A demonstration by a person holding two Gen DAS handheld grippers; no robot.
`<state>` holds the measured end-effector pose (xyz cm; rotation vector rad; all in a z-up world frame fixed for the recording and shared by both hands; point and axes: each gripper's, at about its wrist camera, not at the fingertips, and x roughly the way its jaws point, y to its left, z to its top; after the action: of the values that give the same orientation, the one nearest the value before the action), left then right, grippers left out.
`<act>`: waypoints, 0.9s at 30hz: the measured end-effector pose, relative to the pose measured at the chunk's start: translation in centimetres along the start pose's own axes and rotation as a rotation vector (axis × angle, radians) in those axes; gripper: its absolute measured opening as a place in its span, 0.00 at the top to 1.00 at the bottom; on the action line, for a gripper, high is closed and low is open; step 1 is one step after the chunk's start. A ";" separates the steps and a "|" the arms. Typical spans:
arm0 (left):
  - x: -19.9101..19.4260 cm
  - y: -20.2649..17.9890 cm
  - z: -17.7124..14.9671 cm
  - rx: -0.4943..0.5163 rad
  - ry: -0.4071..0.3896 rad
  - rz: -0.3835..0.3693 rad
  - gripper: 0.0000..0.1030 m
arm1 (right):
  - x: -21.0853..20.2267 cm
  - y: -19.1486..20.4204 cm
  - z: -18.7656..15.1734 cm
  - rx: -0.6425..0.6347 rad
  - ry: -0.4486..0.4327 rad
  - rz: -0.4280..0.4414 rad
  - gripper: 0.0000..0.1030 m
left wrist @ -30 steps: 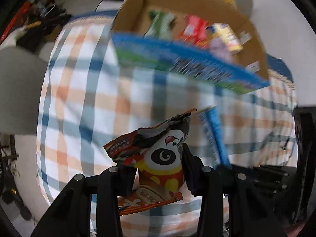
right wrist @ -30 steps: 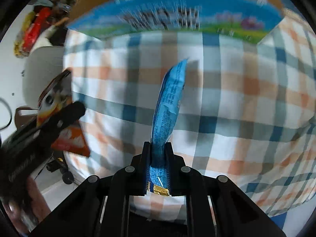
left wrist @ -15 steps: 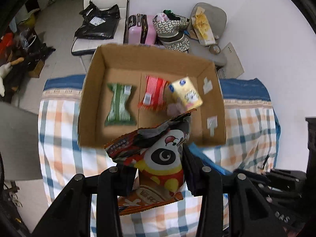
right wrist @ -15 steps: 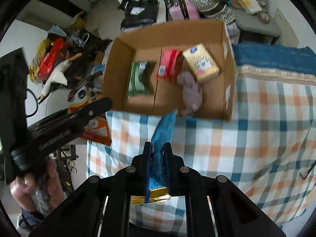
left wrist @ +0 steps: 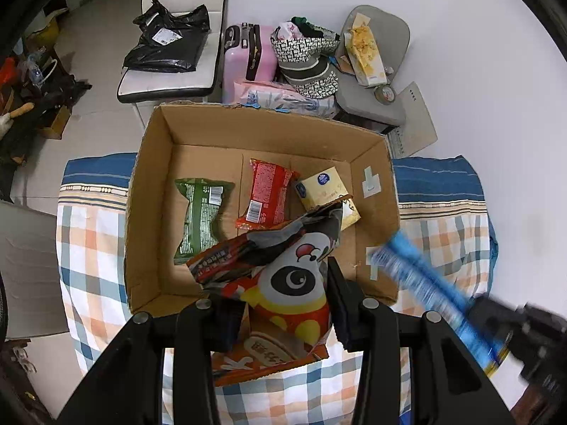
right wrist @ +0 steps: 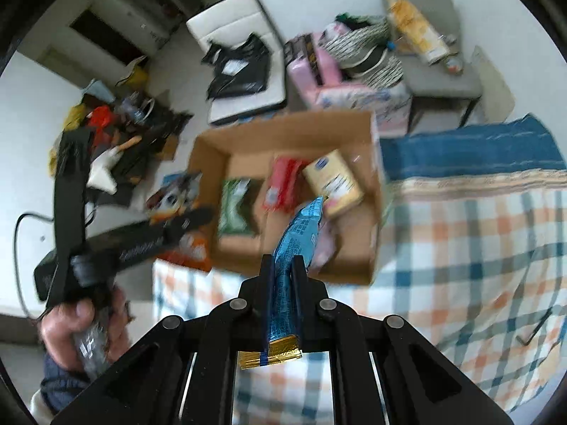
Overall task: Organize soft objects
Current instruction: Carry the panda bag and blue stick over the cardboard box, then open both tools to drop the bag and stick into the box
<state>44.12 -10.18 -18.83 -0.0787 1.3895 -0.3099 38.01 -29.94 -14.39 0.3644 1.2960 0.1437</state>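
While the panda snack bag (left wrist: 283, 283) is hanging crumpled and puffy over the near edge of the cardboard box (left wrist: 152, 212), you are clamping it in the jaws of the left gripper (left wrist: 280, 304). The right gripper (right wrist: 282, 294) is pinching a thin blue packet (right wrist: 294, 248), jaws closed on it. Three packs are already lying inside the box; these two appear to be remaining. The box is sitting on the checked bench (left wrist: 88, 248).

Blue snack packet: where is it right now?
The blue snack packet is clamped in the right gripper, its tip over the near edge of the cardboard box. In the left wrist view it shows blurred at lower right, beside the box's right wall.
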 end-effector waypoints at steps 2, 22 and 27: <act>0.9 0.0 0.7 -0.001 0.018 0.004 0.63 | 0.8 -0.5 1.1 0.004 -0.026 -0.045 0.90; 10.9 2.7 3.8 -0.042 0.220 0.128 0.60 | 13.6 -4.9 3.0 0.015 0.090 -0.231 0.35; 10.7 3.1 3.3 -0.052 0.211 0.121 0.30 | 13.3 -4.8 3.4 0.031 0.096 -0.225 0.31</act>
<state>49.45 -10.41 -29.12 -0.0046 1.6046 -0.1844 44.40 -30.94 -27.44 0.2382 1.4254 -0.0491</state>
